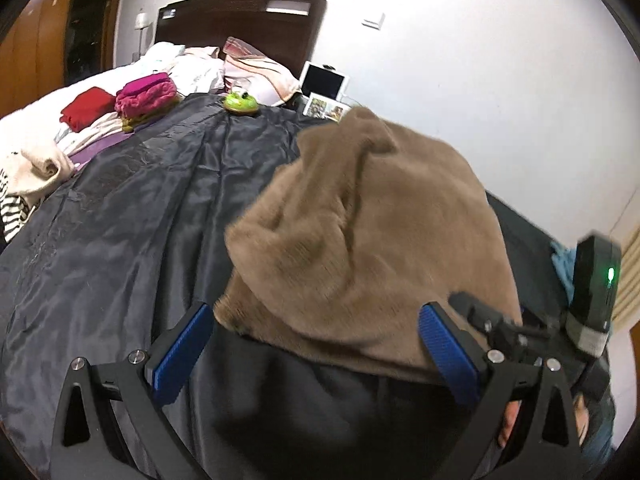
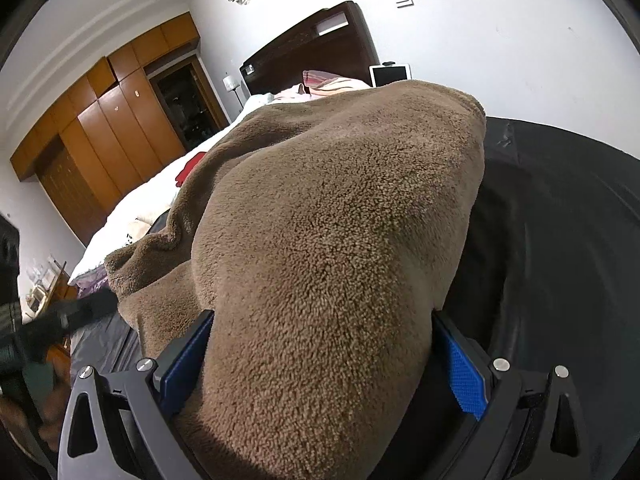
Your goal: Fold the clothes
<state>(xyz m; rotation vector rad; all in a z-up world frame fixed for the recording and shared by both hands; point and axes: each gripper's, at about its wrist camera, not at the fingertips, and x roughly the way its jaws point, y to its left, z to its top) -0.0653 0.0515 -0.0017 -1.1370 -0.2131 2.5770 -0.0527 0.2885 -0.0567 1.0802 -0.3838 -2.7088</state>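
A brown fleece garment (image 1: 360, 240) lies bunched on a dark grey sheet (image 1: 140, 220) spread over the bed. My left gripper (image 1: 316, 332) is open, its blue pads on either side of the garment's near edge, not closed on it. The right gripper shows at the right of the left wrist view (image 1: 500, 328). In the right wrist view the same brown garment (image 2: 320, 240) fills the frame and passes between the wide-apart blue pads of my right gripper (image 2: 324, 344), which is open around it.
Folded red (image 1: 86, 108) and magenta (image 1: 146, 94) clothes sit at the far left of the bed, with a cream and striped pile (image 1: 28, 176) nearer. A green toy (image 1: 240, 102), pillows (image 1: 256, 76), a tablet (image 1: 324, 80) and the headboard (image 1: 240, 20) lie beyond. Wooden wardrobes (image 2: 100, 132) stand at left.
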